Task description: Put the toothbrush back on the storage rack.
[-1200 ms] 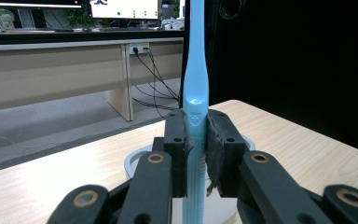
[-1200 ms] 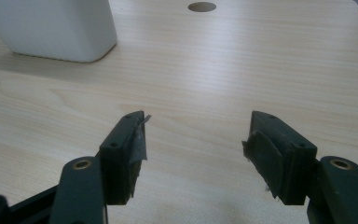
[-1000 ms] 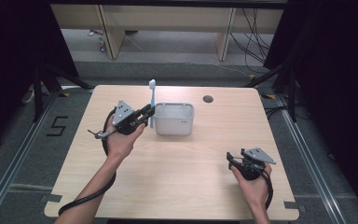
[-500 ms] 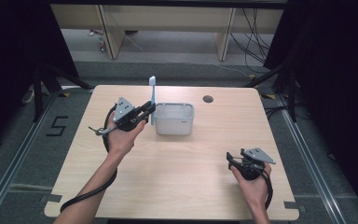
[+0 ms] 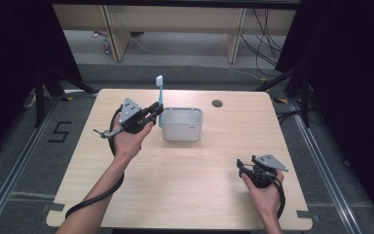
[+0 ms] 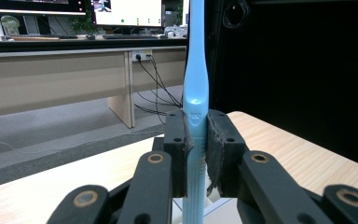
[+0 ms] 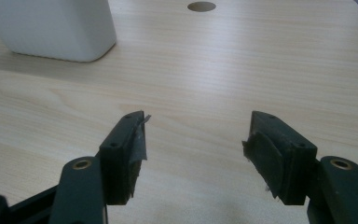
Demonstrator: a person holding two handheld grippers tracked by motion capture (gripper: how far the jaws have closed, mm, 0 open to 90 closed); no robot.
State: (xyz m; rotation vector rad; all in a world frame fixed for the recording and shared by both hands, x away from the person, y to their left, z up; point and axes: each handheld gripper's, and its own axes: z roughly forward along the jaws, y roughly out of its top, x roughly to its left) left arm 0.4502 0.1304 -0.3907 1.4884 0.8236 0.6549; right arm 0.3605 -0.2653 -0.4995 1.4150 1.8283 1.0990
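A light blue toothbrush (image 5: 160,95) stands upright with its white head on top, held just left of a white rectangular bin (image 5: 181,124) on the wooden table (image 5: 185,195). My left gripper (image 5: 155,111) is shut on its handle. In the left gripper view the blue toothbrush (image 6: 196,88) is pinched between the two pads (image 6: 183,140), and it rises out of the top of the view. My right gripper (image 5: 241,166) rests low near the table's front right, open with nothing between its fingers (image 7: 129,140). The bin (image 7: 51,28) shows at the upper left of the right gripper view.
A round cable hole (image 5: 217,103) lies in the table behind the bin, also seen as the hole (image 7: 201,6) in the right gripper view. Black cables trail from both grippers. Beyond the table stand desks (image 6: 51,79) and dark curtains.
The left gripper has carried the toothbrush slightly up and toward the bin's left side, keeping it upright. The right gripper has stayed where it was.
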